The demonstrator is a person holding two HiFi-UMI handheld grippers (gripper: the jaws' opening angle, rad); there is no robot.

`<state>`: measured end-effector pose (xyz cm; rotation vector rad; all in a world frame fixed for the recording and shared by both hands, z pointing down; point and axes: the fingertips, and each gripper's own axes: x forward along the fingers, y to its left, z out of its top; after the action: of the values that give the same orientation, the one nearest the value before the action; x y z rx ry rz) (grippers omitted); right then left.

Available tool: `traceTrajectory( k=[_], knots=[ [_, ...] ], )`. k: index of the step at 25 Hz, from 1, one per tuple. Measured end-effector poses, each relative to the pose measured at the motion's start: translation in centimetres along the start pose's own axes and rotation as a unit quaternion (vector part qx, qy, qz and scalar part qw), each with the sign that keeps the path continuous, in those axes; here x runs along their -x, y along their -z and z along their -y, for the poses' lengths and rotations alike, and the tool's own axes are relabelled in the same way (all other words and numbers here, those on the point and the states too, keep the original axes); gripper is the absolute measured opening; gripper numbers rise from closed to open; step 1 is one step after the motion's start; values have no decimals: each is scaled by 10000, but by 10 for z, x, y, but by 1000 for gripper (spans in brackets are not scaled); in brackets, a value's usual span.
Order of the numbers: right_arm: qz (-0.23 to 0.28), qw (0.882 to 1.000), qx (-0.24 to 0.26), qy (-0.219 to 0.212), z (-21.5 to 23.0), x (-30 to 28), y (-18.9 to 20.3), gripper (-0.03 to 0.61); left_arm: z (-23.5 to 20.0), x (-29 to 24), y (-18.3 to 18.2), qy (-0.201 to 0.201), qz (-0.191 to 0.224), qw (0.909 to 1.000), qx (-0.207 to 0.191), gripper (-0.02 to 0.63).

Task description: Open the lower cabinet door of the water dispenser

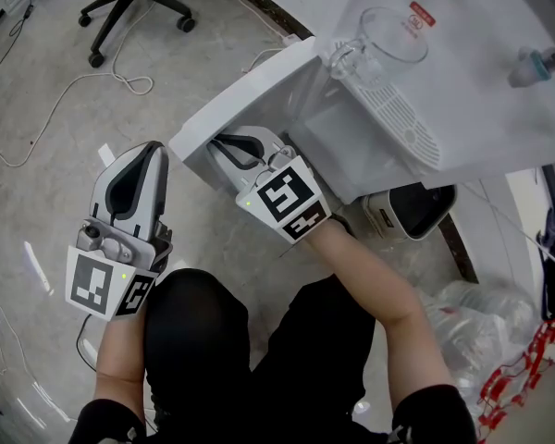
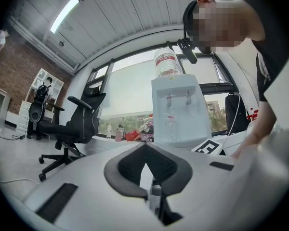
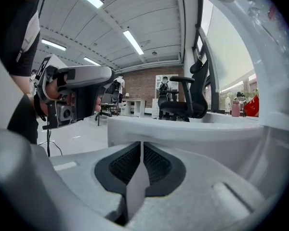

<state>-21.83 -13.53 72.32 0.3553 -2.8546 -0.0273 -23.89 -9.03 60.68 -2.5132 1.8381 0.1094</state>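
The white water dispenser (image 1: 481, 109) stands at the upper right of the head view, and it also shows in the left gripper view (image 2: 176, 114). Its lower cabinet door (image 1: 250, 86) is swung out to the left, with the dim cabinet interior (image 1: 328, 132) exposed behind it. My right gripper (image 1: 217, 141) is shut, its tips against the inner side of the door near its free edge. In the right gripper view the door (image 3: 192, 129) runs as a white band just ahead of the closed jaws (image 3: 141, 146). My left gripper (image 1: 155, 148) hangs shut and empty left of the door, apart from it.
A black office chair (image 1: 134, 7) and a loose white cable (image 1: 74, 86) are on the floor at the upper left. A clear jug (image 1: 388, 35) sits on the dispenser's drip tray. A small appliance (image 1: 412, 211) and plastic bags (image 1: 481, 322) lie at the right.
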Motion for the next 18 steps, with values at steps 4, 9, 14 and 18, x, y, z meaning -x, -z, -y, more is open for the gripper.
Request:
traceTrajectory(
  k=[4,9,14,18],
  knots=[
    [-22,10000,38,80,3,11,1,25,7,-2,-1,62,25,10000,17,8],
    [-99,9996,-120,232,12,21,5,25,17,-4,-1,112,13,9999,3,8],
    [-48,9997,-146,190,15,35,4,5,23,-10,-4,152,36,9999,-40,8],
    [68,9995,-237,208,21,51,2,5,30,-19,-7,236,41,9996,-144,8]
  ],
)
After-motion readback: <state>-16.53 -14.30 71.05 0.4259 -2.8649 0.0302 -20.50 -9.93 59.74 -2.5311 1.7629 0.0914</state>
